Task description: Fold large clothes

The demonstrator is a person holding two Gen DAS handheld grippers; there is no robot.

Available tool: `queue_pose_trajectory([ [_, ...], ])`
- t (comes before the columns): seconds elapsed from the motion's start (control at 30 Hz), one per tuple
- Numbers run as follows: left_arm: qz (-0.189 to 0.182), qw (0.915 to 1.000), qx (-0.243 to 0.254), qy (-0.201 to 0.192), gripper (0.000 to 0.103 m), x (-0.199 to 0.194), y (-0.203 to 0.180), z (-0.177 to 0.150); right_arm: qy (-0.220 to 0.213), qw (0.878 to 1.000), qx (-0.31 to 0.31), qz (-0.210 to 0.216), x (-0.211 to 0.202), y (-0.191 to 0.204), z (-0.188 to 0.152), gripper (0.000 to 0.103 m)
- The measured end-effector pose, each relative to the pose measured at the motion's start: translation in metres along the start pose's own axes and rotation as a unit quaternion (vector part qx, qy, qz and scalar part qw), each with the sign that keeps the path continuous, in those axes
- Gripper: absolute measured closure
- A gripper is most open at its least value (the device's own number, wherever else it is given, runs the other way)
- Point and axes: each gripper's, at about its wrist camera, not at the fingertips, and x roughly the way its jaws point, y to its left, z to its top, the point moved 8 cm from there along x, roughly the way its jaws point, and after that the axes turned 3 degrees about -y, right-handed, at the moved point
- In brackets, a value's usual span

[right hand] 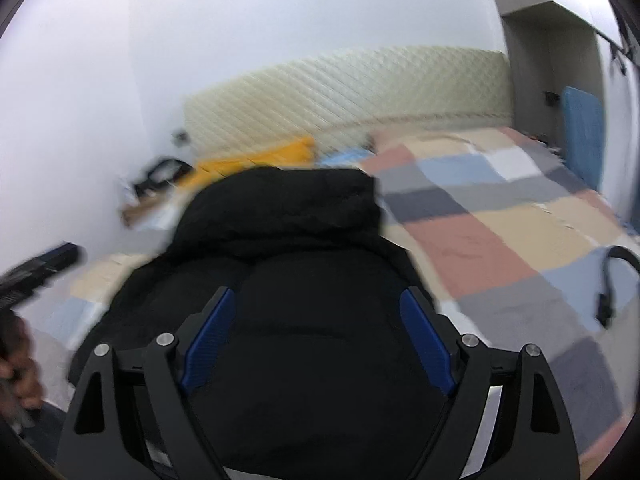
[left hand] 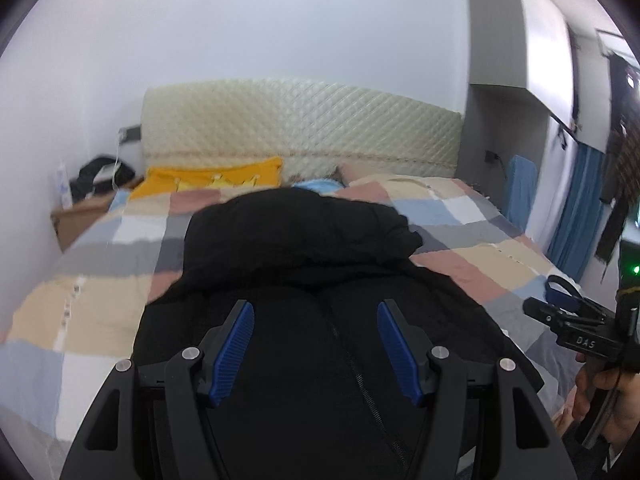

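Observation:
A large black puffer jacket [left hand: 296,248] lies on the checkered bedspread [left hand: 80,300], with its zipper running toward me and its upper part bunched at the far end. My left gripper [left hand: 316,312] is open and empty, its blue pads hovering above the jacket's near part. My right gripper [right hand: 318,300] is also open and empty above the same jacket [right hand: 288,216]. The right gripper shows at the right edge of the left wrist view [left hand: 568,304]. The left gripper shows at the left edge of the right wrist view [right hand: 40,268].
A quilted cream headboard [left hand: 304,128] stands at the far end, with a yellow pillow [left hand: 212,178] below it. A bedside table [left hand: 92,204] with a dark bag is at the left. A black cable [right hand: 612,284] lies on the bedspread at the right. Blue curtains [left hand: 576,208] hang at the right.

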Motion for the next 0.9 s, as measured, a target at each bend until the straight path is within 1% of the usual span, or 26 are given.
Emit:
queue_pose_trajectory([
  [0.03, 0.000, 1.0000, -0.008, 0.005, 0.039, 0.003, 0.005, -0.003, 0.010, 1.000, -0.003, -0.023, 0.004, -0.009, -0.002, 0.019],
  [0.13, 0.007, 0.9990, -0.034, 0.027, 0.039, 0.011, 0.020, -0.012, 0.044, 0.996, 0.018, -0.072, 0.014, -0.034, -0.011, 0.019],
  [0.2, 0.021, 0.9979, -0.047, 0.039, 0.039, 0.013, 0.030, -0.018, 0.068, 0.994, 0.031, -0.084, 0.021, -0.045, -0.018, 0.019],
  [0.27, 0.029, 0.9972, -0.054, 0.043, 0.039, 0.012, 0.036, -0.022, 0.098, 0.991, 0.046, -0.083, 0.030, -0.052, -0.027, 0.019],
  [0.33, 0.029, 0.9968, -0.057, 0.047, 0.039, 0.012, 0.039, -0.026, 0.133, 0.986, 0.064, -0.074, 0.039, -0.057, -0.039, 0.019],
  [0.4, 0.029, 0.9965, -0.060, 0.050, 0.039, 0.013, 0.040, -0.029, 0.164, 0.982, 0.080, -0.053, 0.051, -0.060, -0.046, 0.019],
  [0.43, 0.028, 0.9964, -0.059, 0.053, 0.039, 0.014, 0.040, -0.030, 0.182, 0.979, 0.087, -0.035, 0.059, -0.060, -0.048, 0.019],
  [0.5, 0.028, 0.9962, -0.055, 0.060, 0.039, 0.017, 0.038, -0.033, 0.212, 0.973, 0.090, -0.016, 0.068, -0.060, -0.046, 0.019],
  [0.57, 0.034, 0.9957, -0.053, 0.069, 0.039, 0.021, 0.037, -0.039, 0.226, 0.972, 0.062, -0.020, 0.067, -0.060, -0.046, 0.019],
  [0.63, 0.039, 0.9944, -0.056, 0.080, 0.039, 0.026, 0.037, -0.044, 0.241, 0.969, 0.020, -0.042, 0.065, -0.063, -0.051, 0.017],
  [0.67, 0.038, 0.9938, -0.059, 0.086, 0.039, 0.029, 0.038, -0.047, 0.250, 0.967, 0.010, -0.050, 0.065, -0.067, -0.056, 0.014],
  [0.7, 0.038, 0.9931, -0.061, 0.092, 0.039, 0.032, 0.037, -0.050, 0.256, 0.965, 0.014, -0.059, 0.064, -0.073, -0.064, 0.009],
  [0.73, 0.041, 0.9925, -0.061, 0.098, 0.039, 0.036, 0.036, -0.052, 0.263, 0.962, 0.037, -0.062, 0.064, -0.080, -0.072, 0.007],
  [0.8, 0.045, 0.9919, -0.056, 0.105, 0.039, 0.039, 0.034, -0.056, 0.274, 0.955, 0.105, -0.045, 0.065, -0.089, -0.085, 0.006],
  [0.83, 0.044, 0.9918, -0.052, 0.108, 0.039, 0.041, 0.031, -0.058, 0.274, 0.948, 0.161, -0.031, 0.063, -0.094, -0.094, 0.006],
  [0.87, 0.042, 0.9918, -0.048, 0.110, 0.039, 0.042, 0.029, -0.060, 0.274, 0.942, 0.195, -0.027, 0.061, -0.097, -0.100, 0.005],
  [0.9, 0.043, 0.9918, -0.042, 0.113, 0.039, 0.043, 0.027, -0.062, 0.275, 0.937, 0.215, -0.025, 0.059, -0.098, -0.104, 0.005],
])
